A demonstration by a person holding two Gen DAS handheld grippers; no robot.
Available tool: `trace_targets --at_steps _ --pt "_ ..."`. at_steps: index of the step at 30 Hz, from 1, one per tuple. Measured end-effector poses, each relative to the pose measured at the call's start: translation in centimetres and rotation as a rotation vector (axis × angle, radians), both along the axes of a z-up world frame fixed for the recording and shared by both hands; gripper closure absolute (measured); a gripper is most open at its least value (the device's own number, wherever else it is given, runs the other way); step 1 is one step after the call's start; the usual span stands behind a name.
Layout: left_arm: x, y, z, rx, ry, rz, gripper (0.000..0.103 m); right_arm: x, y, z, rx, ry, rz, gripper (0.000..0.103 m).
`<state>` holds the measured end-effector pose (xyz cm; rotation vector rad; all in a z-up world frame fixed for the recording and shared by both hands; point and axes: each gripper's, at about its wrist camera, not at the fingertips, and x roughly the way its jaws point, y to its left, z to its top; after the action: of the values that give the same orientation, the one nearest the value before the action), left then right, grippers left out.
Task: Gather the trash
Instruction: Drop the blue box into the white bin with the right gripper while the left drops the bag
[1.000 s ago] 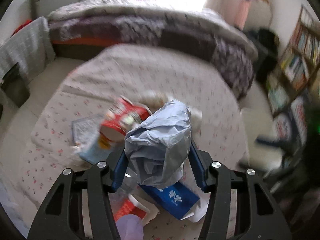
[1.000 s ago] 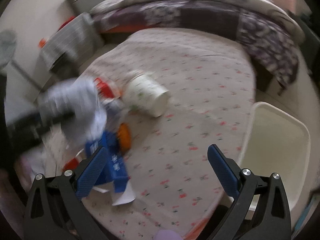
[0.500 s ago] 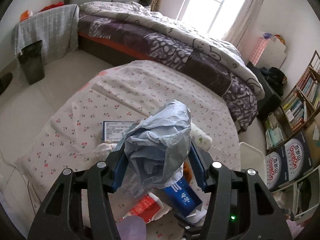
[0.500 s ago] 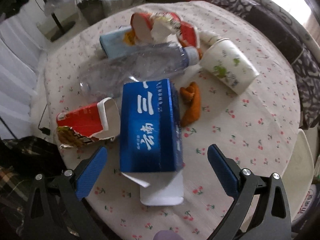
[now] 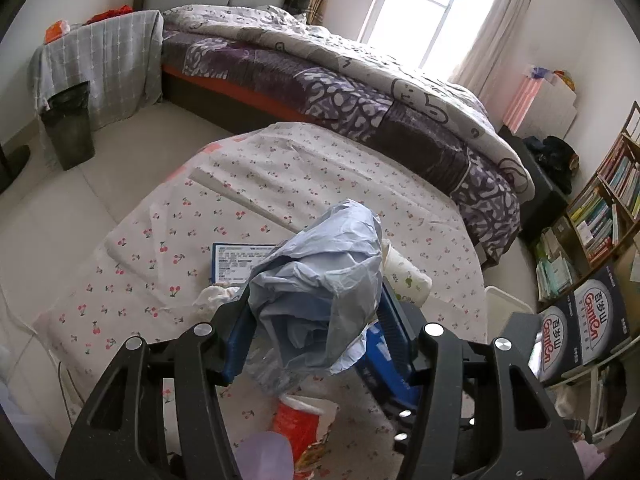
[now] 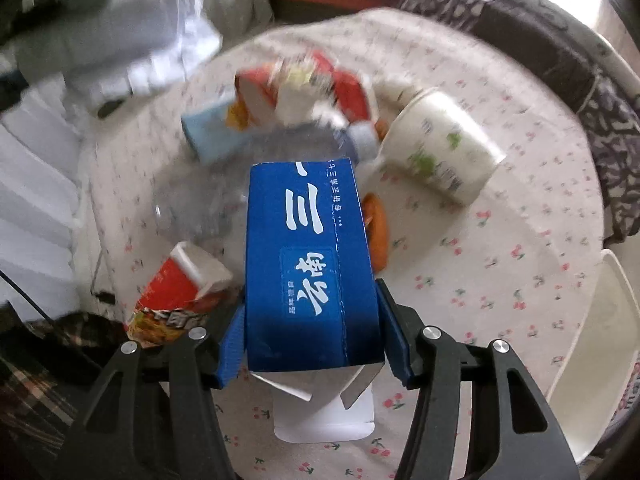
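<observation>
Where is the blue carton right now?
In the right wrist view the blue carton lies bottom centre between the closing right claw's fingers, beside the orange peel.

A bed (image 5: 360, 92) with a purple and grey patterned quilt crosses the upper middle of the left wrist frame, under a bright window (image 5: 436, 4). A dark bin (image 5: 68, 128) stands at the left edge on the pale floor. At the right edge, a bookshelf (image 5: 604, 208) holds many books.

Left wrist view: angled down over surface (image 5: 280, 184), facing bed (image 5: 360, 80). Right wrist view: steeper, close. Shared: blue box (image 6: 308, 264), cup (image 5: 404, 276).
</observation>
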<state>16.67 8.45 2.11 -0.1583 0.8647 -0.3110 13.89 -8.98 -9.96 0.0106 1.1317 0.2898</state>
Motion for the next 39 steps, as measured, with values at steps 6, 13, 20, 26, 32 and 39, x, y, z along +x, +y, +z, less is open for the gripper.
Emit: trace_targets --at_steps 6,13,20,26,32,39 --pt "0.0 -1.4 0.0 -0.002 -0.019 -0.015 0.049 0.1 -3.2 3.2 0.039 -0.102 -0.102 0.046" --pt "0.2 -4.2 -0.5 0.0 -0.022 -0.053 0.049 -0.5 -8.5 5.5 0.044 -0.19 -0.279 0.046" --pt "0.2 -7.9 -1.6 0.005 -0.015 -0.112 0.049 -1.4 -14.6 5.8 0.026 -0.212 -0.482 0.046" --pt "-0.1 -11.9 -2.8 0.016 -0.005 -0.184 0.049 -2.6 -20.4 4.3 -0.006 -0.148 -0.666 0.046" --pt "-0.7 -16.5 -3.6 0.01 0.004 -0.267 0.049 -4.8 -25.0 4.0 -0.081 -0.131 -0.826 0.042" --pt "-1.8 -22.3 -4.7 0.0 0.018 -0.359 0.049 -7.7 -29.1 5.1 -0.082 -0.175 -0.976 0.028"
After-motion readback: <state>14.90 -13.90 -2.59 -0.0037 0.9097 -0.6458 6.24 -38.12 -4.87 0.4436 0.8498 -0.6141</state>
